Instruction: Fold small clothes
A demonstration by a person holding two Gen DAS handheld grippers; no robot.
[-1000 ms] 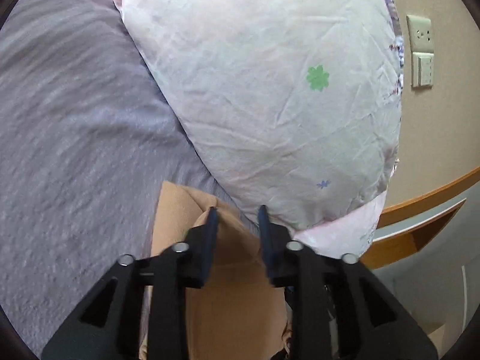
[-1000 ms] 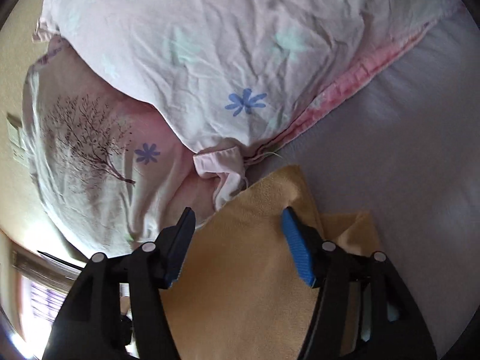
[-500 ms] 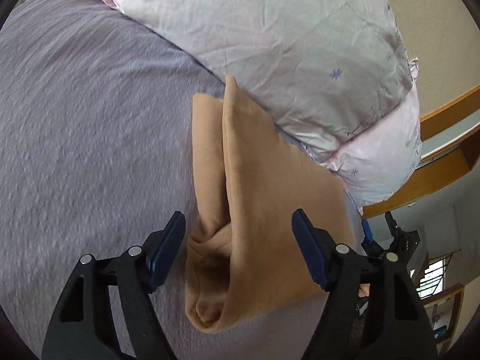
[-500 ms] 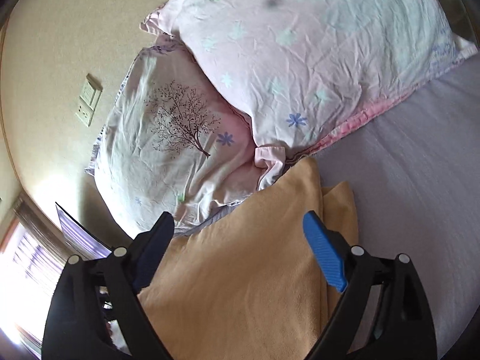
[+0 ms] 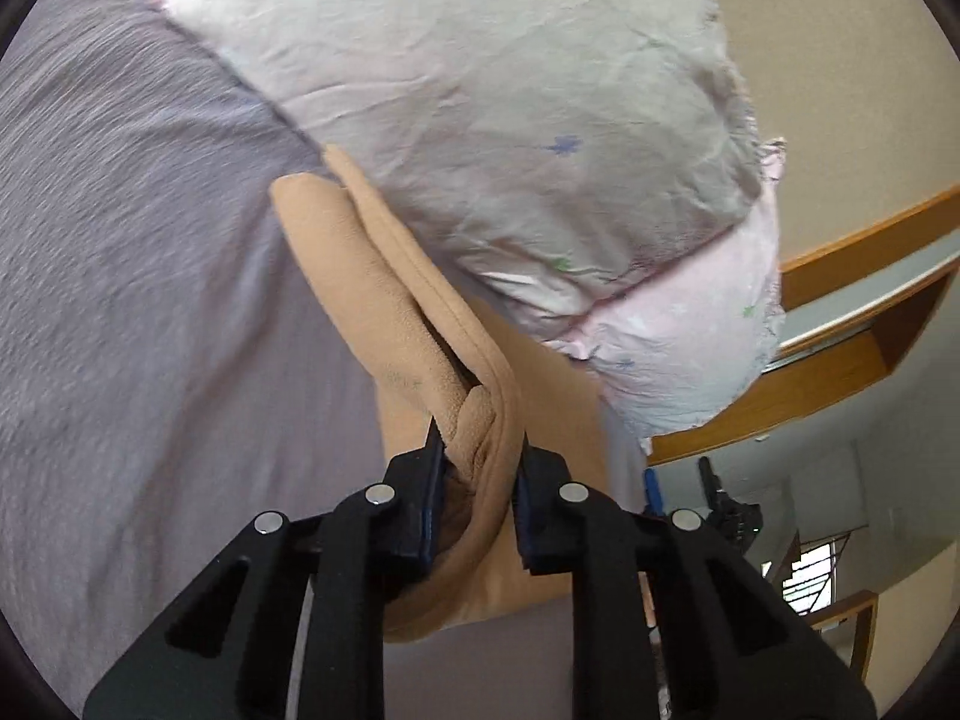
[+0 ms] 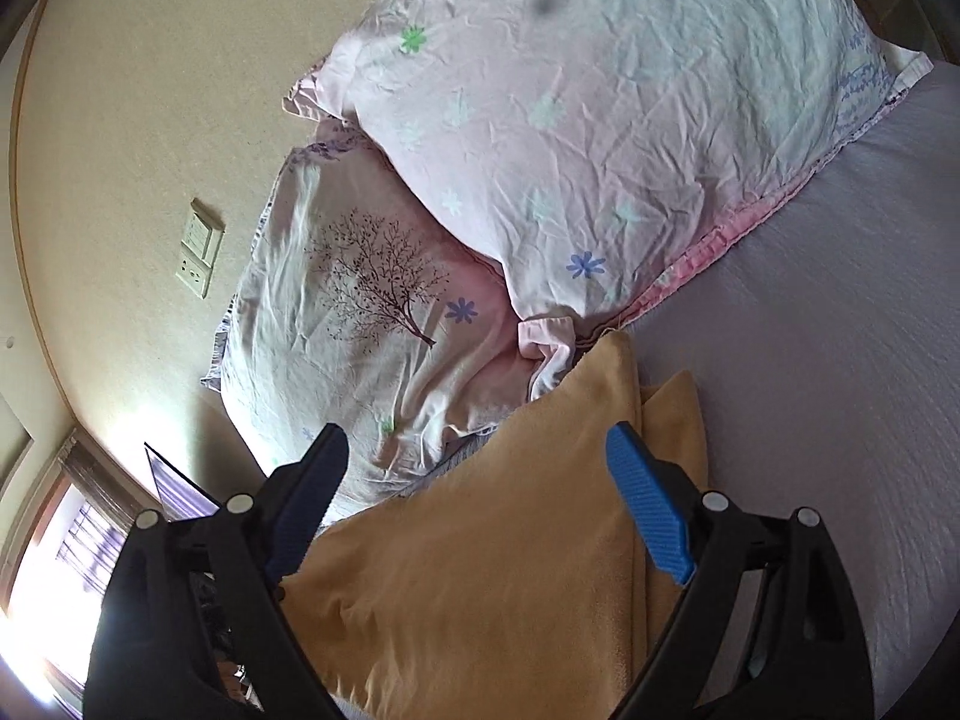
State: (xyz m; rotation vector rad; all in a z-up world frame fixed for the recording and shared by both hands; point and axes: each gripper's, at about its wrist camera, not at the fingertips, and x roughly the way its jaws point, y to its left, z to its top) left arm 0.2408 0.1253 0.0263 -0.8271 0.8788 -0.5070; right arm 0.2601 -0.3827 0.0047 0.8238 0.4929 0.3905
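Left gripper (image 5: pixel 477 450), bottom centre of its frame, is clamped on a bunched fold of the tan garment (image 5: pixel 384 324); cloth fills the gap between the jaws. From that pinch the garment's long axis runs up and left toward frame centre, along the edge of the flowered pillow (image 5: pixel 510 108), on the grey bedsheet (image 5: pixel 120 300).

Right gripper (image 6: pixel 474 480), lower centre of its own frame, stands wide with nothing between its blue pads (image 6: pixel 648 510); the garment (image 6: pixel 480 570) lies flat right under and ahead of it (touching or hovering, can't tell). Folded edge runs up toward the tree-print pillow (image 6: pixel 372 312).

Left already has cloth, so it likely leads the next fold; right is free to pin or pick the near end.

Wall switch (image 6: pixel 198 255) far left.
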